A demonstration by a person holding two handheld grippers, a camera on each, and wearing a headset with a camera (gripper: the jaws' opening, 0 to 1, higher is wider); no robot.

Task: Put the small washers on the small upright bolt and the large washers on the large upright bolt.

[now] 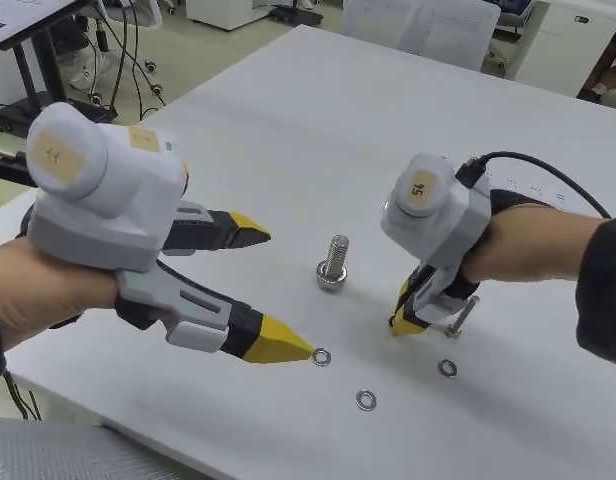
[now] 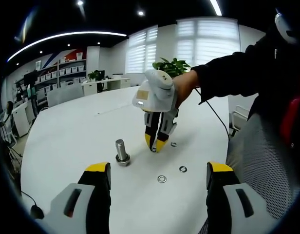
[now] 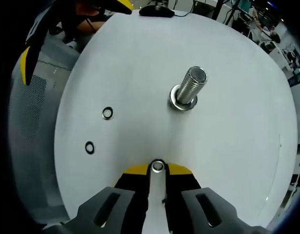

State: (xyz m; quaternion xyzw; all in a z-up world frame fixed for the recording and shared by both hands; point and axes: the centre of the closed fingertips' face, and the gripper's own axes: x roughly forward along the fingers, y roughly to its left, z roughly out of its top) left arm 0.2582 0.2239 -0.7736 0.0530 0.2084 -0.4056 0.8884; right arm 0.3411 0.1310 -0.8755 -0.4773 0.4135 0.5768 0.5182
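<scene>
The left hand-held gripper (image 1: 278, 293) is hovering closest, its grey plastic jaws spread wide and their yellow wedge tips pointing across the smooth white table (image 1: 288, 120). Three flat, ring-shaped metal loose washers (image 1: 366, 400) are lying on the table near its lower tip. The threaded steel large bolt (image 1: 333, 262) is standing upright mid-table. The right hand-held gripper (image 1: 403, 325) is pointing down, its jaws pinching a small washer (image 3: 158, 166), just beside the thin small bolt (image 1: 460, 316)

Head view looks down; gripper views, seemingly opposed, share the large bolt (image 2: 122, 152).
</scene>
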